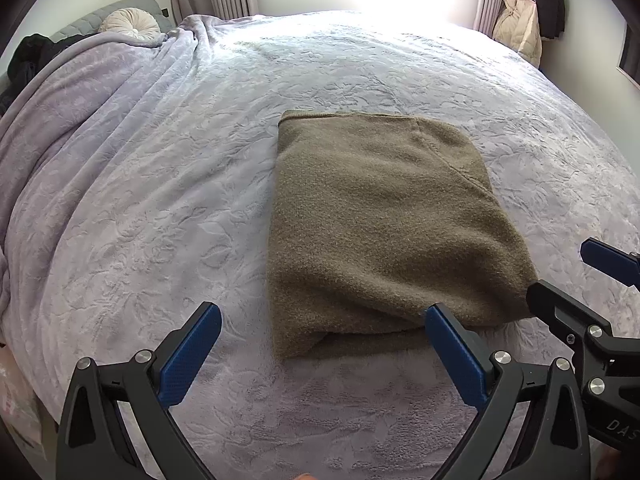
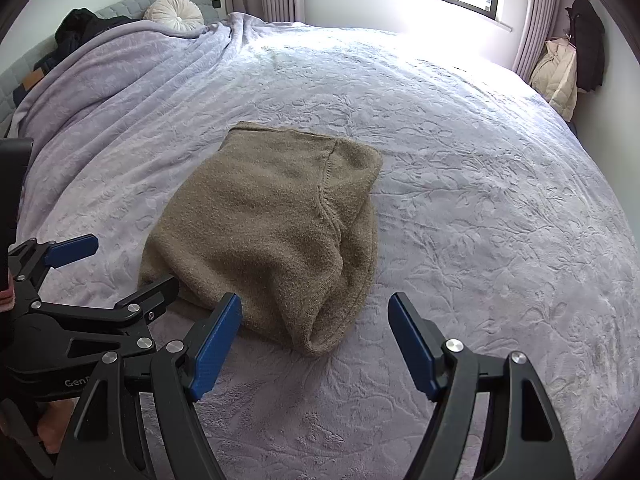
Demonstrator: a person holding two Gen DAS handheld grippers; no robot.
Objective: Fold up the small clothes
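Note:
An olive-brown knit sweater (image 1: pixel 376 216) lies folded into a rough rectangle on the bed; it also shows in the right wrist view (image 2: pixel 272 224). My left gripper (image 1: pixel 322 316) is open and empty, just in front of the sweater's near edge, its right pad (image 1: pixel 456 356) beside the near right corner. My right gripper (image 2: pixel 316 312) is open and empty at the sweater's near right corner. Each gripper shows in the other's view, the right one at the right edge (image 1: pixel 568 276) and the left one at the left (image 2: pixel 120 268).
The lavender embossed bedspread (image 1: pixel 160 200) covers the whole bed. A round cream cushion (image 1: pixel 130 24) and dark clothes (image 1: pixel 28 56) lie at the headboard, far left. A window and curtains stand behind the bed. Coats (image 2: pixel 568 68) hang at the far right wall.

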